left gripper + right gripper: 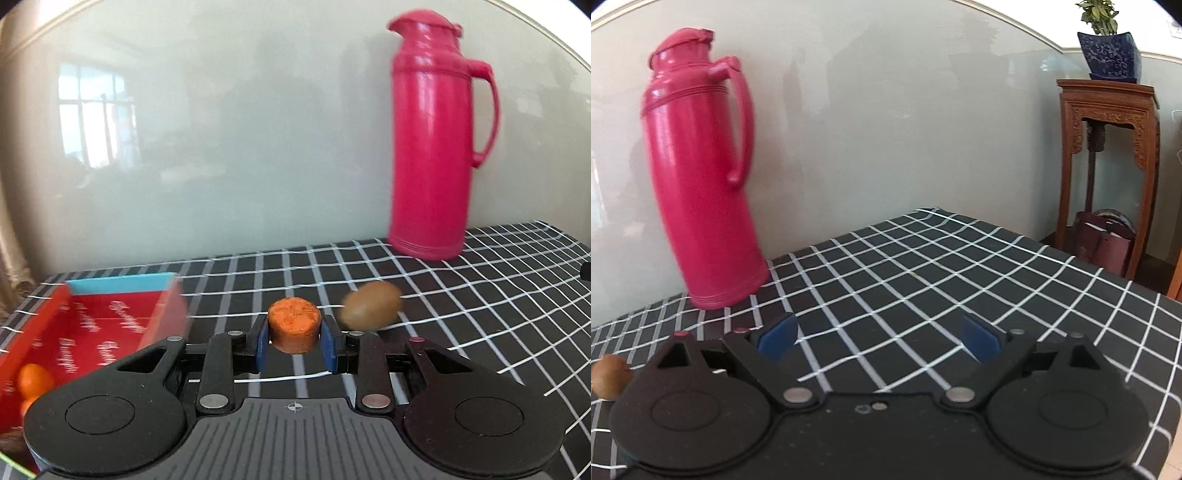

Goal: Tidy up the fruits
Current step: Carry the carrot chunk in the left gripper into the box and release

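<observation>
An orange fruit (294, 325), flat-topped and rough-skinned, was clamped between the blue pads (263, 345) of the left gripper (295, 345) and held above the checked cloth (461, 295). Just right of it a brown kiwi (371, 304) lay on the cloth, blurred. At the left edge an open red box (96, 325) with a blue far wall was seen; two small oranges (35, 380) lay in its near corner, and something brown below them could not be made out. A pink flask (439, 147) stood upright at the back of the table against the pale wall.

The right gripper (879, 338) was seen with its jaws wide apart and nothing between them, only cloth. The kiwi was visible at its far left. A wooden stand (1108, 166) bearing a blue pot (1110, 55) stood beyond the table.
</observation>
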The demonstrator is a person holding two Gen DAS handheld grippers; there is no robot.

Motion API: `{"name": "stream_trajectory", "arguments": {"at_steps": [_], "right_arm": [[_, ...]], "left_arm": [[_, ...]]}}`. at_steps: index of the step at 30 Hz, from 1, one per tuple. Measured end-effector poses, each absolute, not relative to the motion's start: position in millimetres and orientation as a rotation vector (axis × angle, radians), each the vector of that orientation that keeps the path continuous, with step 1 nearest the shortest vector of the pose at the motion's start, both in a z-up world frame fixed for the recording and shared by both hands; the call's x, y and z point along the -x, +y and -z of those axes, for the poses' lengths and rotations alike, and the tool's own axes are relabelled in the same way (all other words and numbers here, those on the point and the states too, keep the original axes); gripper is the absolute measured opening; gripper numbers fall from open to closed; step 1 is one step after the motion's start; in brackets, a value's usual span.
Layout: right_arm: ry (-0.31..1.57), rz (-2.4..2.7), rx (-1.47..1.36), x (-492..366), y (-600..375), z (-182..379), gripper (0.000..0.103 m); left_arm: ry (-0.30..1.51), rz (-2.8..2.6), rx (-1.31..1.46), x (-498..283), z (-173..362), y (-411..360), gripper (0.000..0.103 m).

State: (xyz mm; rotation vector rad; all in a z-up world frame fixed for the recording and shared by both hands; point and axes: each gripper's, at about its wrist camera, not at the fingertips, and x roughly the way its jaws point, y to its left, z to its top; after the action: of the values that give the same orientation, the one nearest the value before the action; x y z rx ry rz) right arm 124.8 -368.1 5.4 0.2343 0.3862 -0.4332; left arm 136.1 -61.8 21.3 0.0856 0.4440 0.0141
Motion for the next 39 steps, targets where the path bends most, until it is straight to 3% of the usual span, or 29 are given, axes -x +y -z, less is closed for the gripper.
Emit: {"name": "stream_trajectory", "arguments": {"at_steps": [20, 30, 33, 35, 39], "right_arm": [[0.369, 0.314, -0.172, -131, -277, -22, 0.095], [0.366, 0.294, -0.154, -125, -266, -24, 0.095], [0.362, 0.293, -0.154, -124, -268, -25, 0.095], [0.36, 0.296, -0.151, -123, -269, -26, 0.1], [0.345, 0.287, -0.151, -121, -274, -27, 0.103]], "left_arm": [[0.512, -0.255, 0.005, -121, -9, 101, 0.03], [0.504, -0.293, 0.013, -119, -6, 108, 0.032], [0.487, -0.289, -0.001, -115, -10, 102, 0.059], [0.461, -0.289, -0.011, -112, -13, 99, 0.083], [0.369, -0.293, -0.029, -99, -22, 91, 0.101]]}}
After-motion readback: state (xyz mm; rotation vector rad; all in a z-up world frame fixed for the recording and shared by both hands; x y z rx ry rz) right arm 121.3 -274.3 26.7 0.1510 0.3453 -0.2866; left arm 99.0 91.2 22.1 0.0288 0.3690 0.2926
